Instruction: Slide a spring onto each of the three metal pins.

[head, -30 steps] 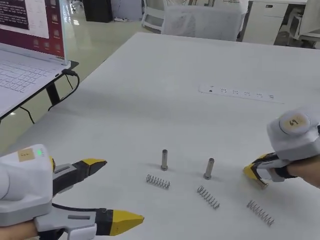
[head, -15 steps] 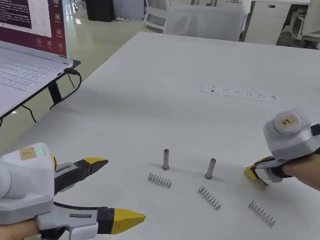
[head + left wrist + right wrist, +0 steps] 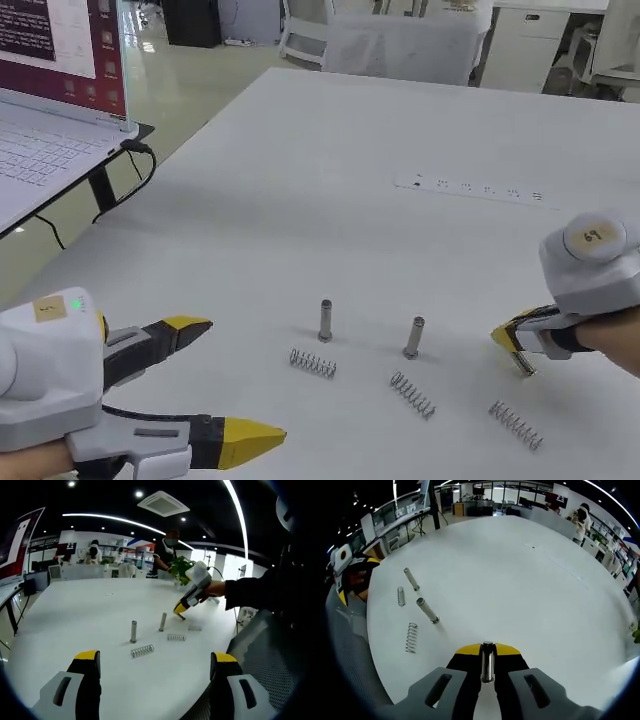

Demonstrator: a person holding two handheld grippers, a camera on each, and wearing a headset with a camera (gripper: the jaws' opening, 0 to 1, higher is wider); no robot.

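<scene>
Right gripper [image 3: 508,338] is pointing down and left at the worktop [image 3: 300,200], jaws clamping one metal pin [image 3: 487,664]; its round label [image 3: 594,237] is carrying a handwritten mark, not legible. Left gripper [image 3: 247,380] is hovering low at the near-left, jaws spread wide and empty, aiming toward two upright pins [image 3: 325,320] with three springs [image 3: 312,362] lying just beside them.

Nothing reads with certainty.
- Round white label [image 3: 592,237] on the right gripper [image 3: 508,338], right of the power strip [image 3: 468,187] and nearer: two handwritten characters, possibly "59".
- Yellow sticker [image 3: 47,309] on the left gripper [image 3: 240,380], far left of the strip and nearer: mark unreadable.
- Laptop screen [image 3: 55,35], left of the strip: text lines too small to read.
</scene>
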